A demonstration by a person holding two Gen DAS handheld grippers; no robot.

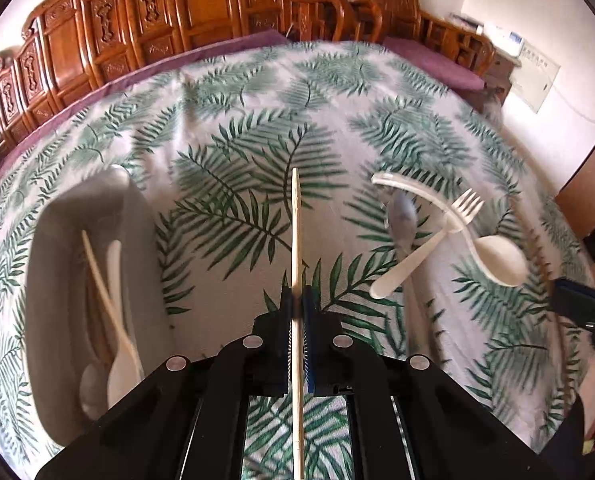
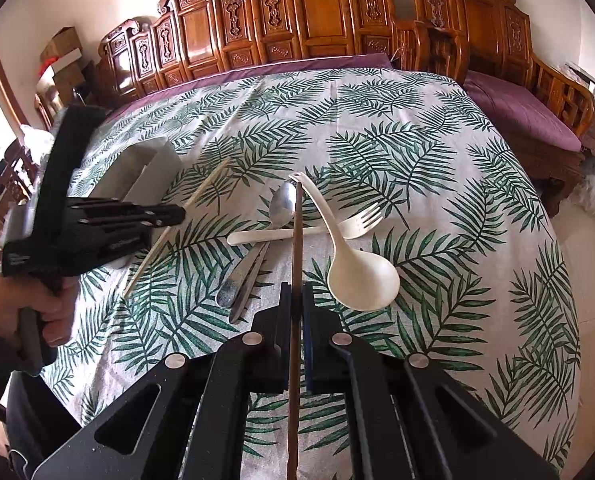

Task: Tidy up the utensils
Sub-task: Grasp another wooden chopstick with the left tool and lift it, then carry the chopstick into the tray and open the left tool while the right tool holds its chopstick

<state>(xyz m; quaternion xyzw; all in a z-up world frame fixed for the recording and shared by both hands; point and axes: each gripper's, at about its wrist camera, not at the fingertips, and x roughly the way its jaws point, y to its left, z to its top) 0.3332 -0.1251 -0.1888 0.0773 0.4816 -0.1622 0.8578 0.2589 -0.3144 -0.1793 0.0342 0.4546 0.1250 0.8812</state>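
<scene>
My left gripper point(image 1: 296, 300) is shut on a pale wooden chopstick point(image 1: 295, 220), held off the leaf-print cloth and pointing away. To its left stands a white tray point(image 1: 57, 208) with a chopstick and white spoons in it. In the right wrist view, the right gripper point(image 2: 296, 292) is shut on a dark brown chopstick point(image 2: 297, 232) above a pile: a white soup spoon point(image 2: 361, 276), a white plastic fork point(image 2: 363, 220) and a metal spoon point(image 2: 283, 202). The left gripper point(image 2: 179, 215) shows there too, beside the tray point(image 2: 145, 156).
A hand point(image 2: 21, 304) grips the left tool's handle. Another metal handle point(image 2: 249, 284) lies under the fork. Carved wooden benches point(image 2: 297, 20) with purple cushions run behind the table. The right gripper point(image 1: 565, 292) enters the left wrist view at the right edge.
</scene>
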